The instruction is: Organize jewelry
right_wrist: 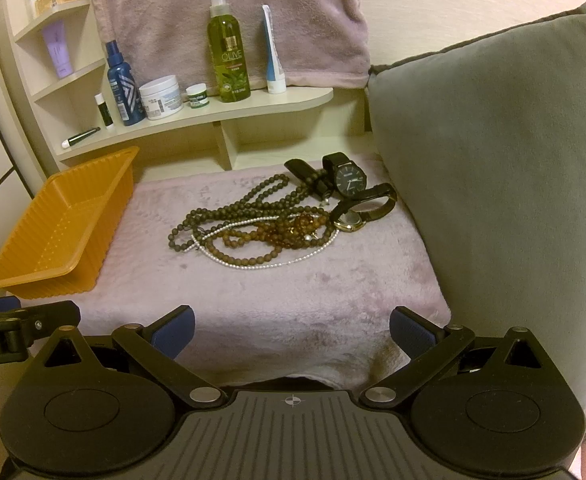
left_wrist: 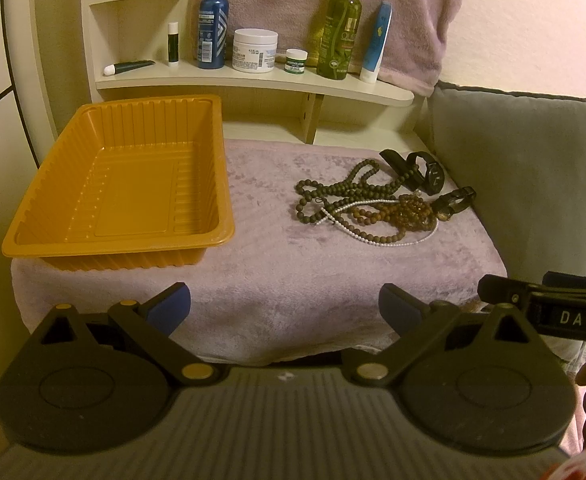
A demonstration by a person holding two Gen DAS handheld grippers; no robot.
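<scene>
Both tongs wide open and empty, nothing sorted yet.

Left gripper and right gripper hover at the frame bottom; the tangled heap of bead necklaces and wristwatches lies mid-frame, the empty ribbed orange plastic tray at left. Next, probably: pinch one strand free.

Cream wall, pale wooden shelf, grey cushion, warm light
</scene>
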